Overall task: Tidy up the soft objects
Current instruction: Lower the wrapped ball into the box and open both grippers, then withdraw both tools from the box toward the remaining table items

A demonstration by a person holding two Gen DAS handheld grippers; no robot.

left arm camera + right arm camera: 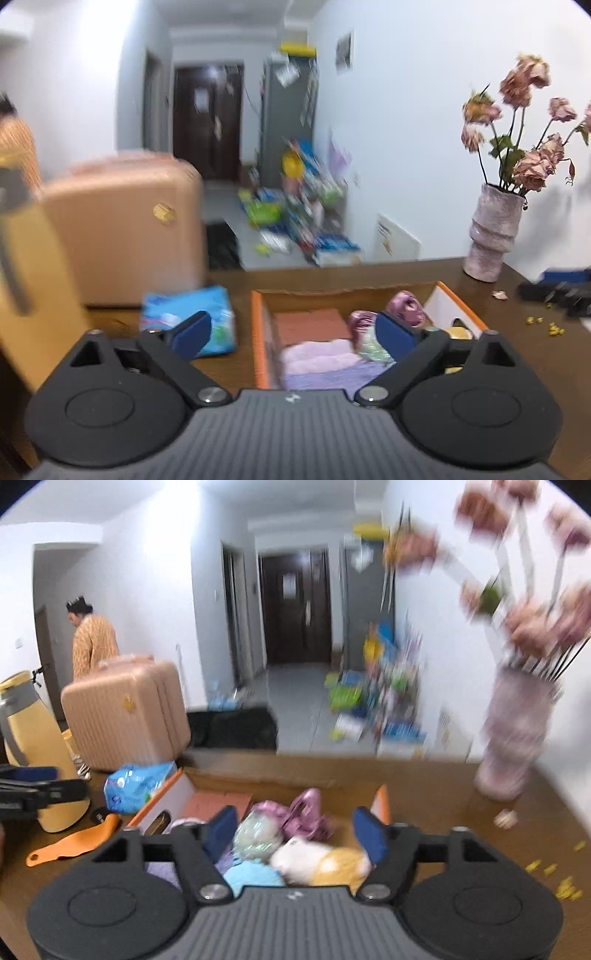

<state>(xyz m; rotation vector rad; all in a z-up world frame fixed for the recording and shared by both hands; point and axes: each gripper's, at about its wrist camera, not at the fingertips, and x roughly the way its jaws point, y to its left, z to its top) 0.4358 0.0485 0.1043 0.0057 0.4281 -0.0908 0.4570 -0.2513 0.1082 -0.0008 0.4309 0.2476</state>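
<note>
An orange-rimmed cardboard box [258, 332] sits on the brown table and holds soft things: folded pink and purple towels [317, 360], a shiny pink bundle [404, 304] and pale balls. In the right wrist view the box [162, 801] holds a pale green ball [256, 836], a white and yellow plush [321, 858], a blue ball [251, 877] and the pink bundle [306, 812]. My left gripper [293, 330] is open and empty above the box's left rim. My right gripper [295, 829] is open and empty over the box's contents.
A blue tissue pack [188, 317] lies left of the box, also in the right wrist view [138, 784]. A vase of dried flowers [493, 232] stands at the right. A yellow jug [33, 746], an orange shoehorn [74, 840] and a pink suitcase [125, 716] are at left.
</note>
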